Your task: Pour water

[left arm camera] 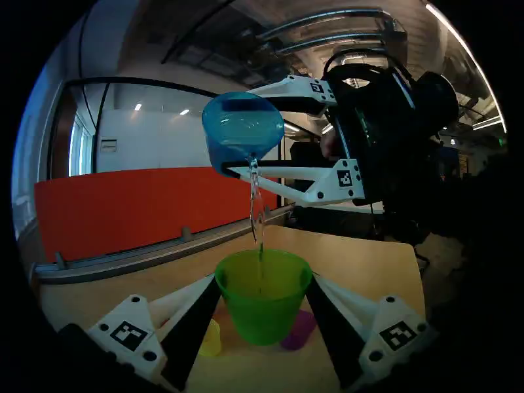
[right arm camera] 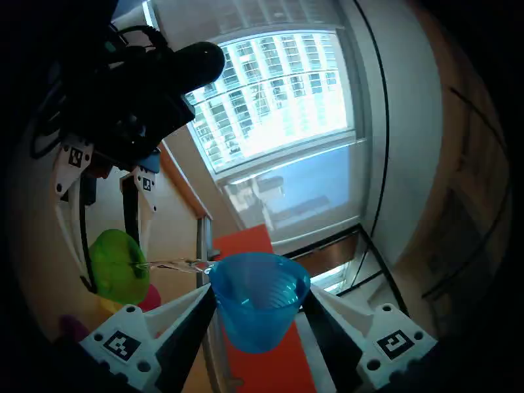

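A green cup point(left arm camera: 263, 302) stands upright between the fingers of my left gripper point(left arm camera: 262, 308), which is shut on it just above the wooden table point(left arm camera: 367, 262). Above it my right gripper point(left arm camera: 252, 137) holds a blue cup point(left arm camera: 241, 131) tipped over on its side. A thin stream of water point(left arm camera: 255, 209) falls from the blue cup's rim into the green cup. In the right gripper view the blue cup point(right arm camera: 259, 298) sits gripped in my right gripper point(right arm camera: 259, 308). There the water point(right arm camera: 177, 265) runs sideways to the green cup point(right arm camera: 116, 267), held by my left gripper point(right arm camera: 108, 262).
A yellow cup point(left arm camera: 211, 337) and a purple cup point(left arm camera: 300, 329) sit on the table under the green cup. An orange partition point(left arm camera: 131, 203) with a metal rail point(left arm camera: 164, 249) borders the table's far edge. A big window point(right arm camera: 281, 111) lies beyond.
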Demonstrator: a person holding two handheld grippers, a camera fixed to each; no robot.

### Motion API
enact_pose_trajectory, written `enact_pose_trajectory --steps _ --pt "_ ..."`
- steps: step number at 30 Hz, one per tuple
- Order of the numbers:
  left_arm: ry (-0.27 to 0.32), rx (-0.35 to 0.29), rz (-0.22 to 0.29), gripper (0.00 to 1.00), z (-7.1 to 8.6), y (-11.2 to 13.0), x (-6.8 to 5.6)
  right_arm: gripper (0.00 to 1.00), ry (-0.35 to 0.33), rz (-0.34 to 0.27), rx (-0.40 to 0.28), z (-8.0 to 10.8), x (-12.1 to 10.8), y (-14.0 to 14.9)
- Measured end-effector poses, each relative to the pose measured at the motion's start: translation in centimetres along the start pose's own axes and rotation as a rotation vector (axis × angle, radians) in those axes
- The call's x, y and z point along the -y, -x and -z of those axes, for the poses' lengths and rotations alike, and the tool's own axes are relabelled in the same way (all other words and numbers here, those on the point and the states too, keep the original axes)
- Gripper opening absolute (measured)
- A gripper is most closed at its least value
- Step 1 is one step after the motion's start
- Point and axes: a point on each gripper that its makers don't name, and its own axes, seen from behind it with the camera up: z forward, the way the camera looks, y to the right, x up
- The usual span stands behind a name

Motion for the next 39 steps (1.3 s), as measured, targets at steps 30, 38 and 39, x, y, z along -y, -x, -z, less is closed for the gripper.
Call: enact_pose_trajectory --steps 30,38,39 --pt "0.003 -0.001 -0.006 0.87 0.0 -0.3 -0.2 0.89 0.011 0.098 -0.023 -0.3 -1.3 -0.6" --pt "0.001 0.000 -0.008 0.87 0.1 -0.4 -0.2 0.89 0.020 0.130 -0.024 -0.3 -1.7 -0.8" --pt "0.002 0.001 -0.009 0.87 0.2 -0.4 -0.2 0.89 0.020 0.135 -0.025 -0.3 -1.7 -0.9"
